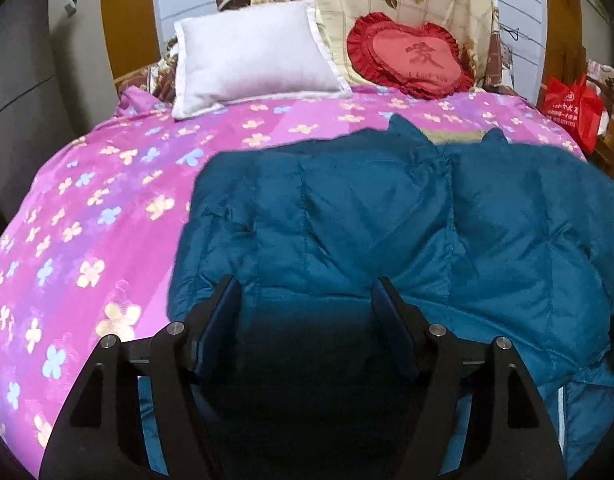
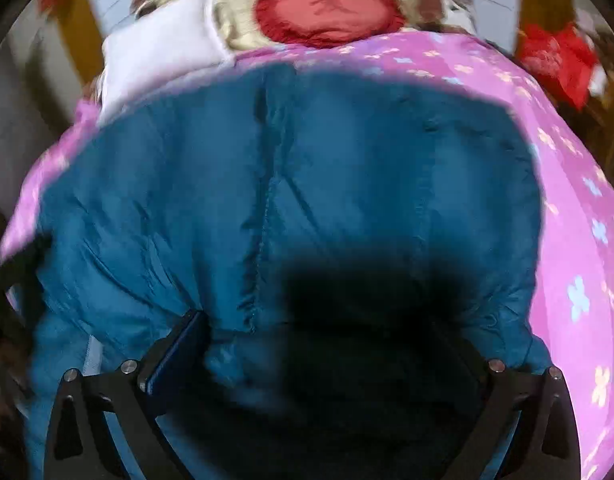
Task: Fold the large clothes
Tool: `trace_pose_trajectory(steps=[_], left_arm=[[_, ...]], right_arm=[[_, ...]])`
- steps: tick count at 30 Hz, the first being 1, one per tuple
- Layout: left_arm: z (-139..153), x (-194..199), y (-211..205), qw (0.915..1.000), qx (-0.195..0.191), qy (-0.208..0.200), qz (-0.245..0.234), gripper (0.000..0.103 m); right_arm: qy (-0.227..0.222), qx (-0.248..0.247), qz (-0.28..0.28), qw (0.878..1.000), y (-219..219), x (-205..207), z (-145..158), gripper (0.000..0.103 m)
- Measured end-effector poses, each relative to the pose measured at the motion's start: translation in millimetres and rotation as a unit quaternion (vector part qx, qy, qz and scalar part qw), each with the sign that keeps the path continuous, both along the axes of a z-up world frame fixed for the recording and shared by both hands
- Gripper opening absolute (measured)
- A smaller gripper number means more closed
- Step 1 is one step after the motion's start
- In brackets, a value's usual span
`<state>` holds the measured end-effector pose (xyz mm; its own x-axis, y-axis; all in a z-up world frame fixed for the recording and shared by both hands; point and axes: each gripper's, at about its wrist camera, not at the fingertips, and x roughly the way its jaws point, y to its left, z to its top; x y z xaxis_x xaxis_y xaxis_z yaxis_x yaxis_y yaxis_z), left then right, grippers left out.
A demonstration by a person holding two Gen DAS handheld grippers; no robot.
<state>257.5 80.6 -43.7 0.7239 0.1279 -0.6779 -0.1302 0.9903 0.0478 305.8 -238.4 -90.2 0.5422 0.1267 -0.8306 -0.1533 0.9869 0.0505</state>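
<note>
Teal jacket [image 1: 387,216] lies flat on the pink quilt [image 1: 87,208], long axis running away toward the pillow [image 1: 255,56]. Left gripper [image 1: 307,300] and right gripper [image 2: 327,344] both hover over its near hem, jaws spread, nothing pinched.

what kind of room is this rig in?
Most likely a home bedroom: a bed with a pink flowered cover, a white pillow and a red heart cushion at its head, and a teal padded jacket laid out.
</note>
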Motion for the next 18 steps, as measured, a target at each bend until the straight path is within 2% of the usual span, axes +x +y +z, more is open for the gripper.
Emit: trace_pose_trajectory(steps=[3,5,7,8,10,12,13,15,17,18], left_arm=[[22,-5,4,0.9991,-0.037,-0.022,0.007,0.07],[41,-2,5,0.9975,-0.054,-0.043,0.01,0.07],[51,10,0,0.9977,-0.046,-0.049,0.003,0.07],[50,22,-6,0.9988,-0.022,-0.044,0.0,0.07],[35,42,-11,0.9999,0.008,-0.01,0.005,0.07],[13,55,-6,0.9992,0.009,0.036,0.015,0.071],[1,58,-1,0.9986,-0.005,0.051,0.014,0.072],[-6,55,1,0.999,-0.015,0.041,0.009,0.076],[-9,55,-1,0.9989,-0.014,0.044,0.003,0.078],[-10,55,-1,0.9988,-0.013,0.048,0.001,0.079]], right_arm=[[0.019,-0.012,0.001,1.0,2,5,13,0.101],[-0.035,-0.022,0.01,0.999,6,0,45,0.097],[-0.099,-0.003,-0.005,0.995,3,-1,76,0.097],[-0.118,0.01,-0.022,0.993,1,3,86,0.098],[-0.129,0.027,-0.054,0.99,-3,23,92,0.1],[-0.11,0.027,-0.073,0.991,-3,47,79,0.102],[-0.088,0.033,-0.077,0.993,-3,56,66,0.102],[-0.023,0.04,-0.068,0.997,-2,76,28,0.103],[-0.06,0.028,-0.061,0.996,1,64,18,0.103],[-0.058,0.033,-0.065,0.996,-1,66,16,0.103]])
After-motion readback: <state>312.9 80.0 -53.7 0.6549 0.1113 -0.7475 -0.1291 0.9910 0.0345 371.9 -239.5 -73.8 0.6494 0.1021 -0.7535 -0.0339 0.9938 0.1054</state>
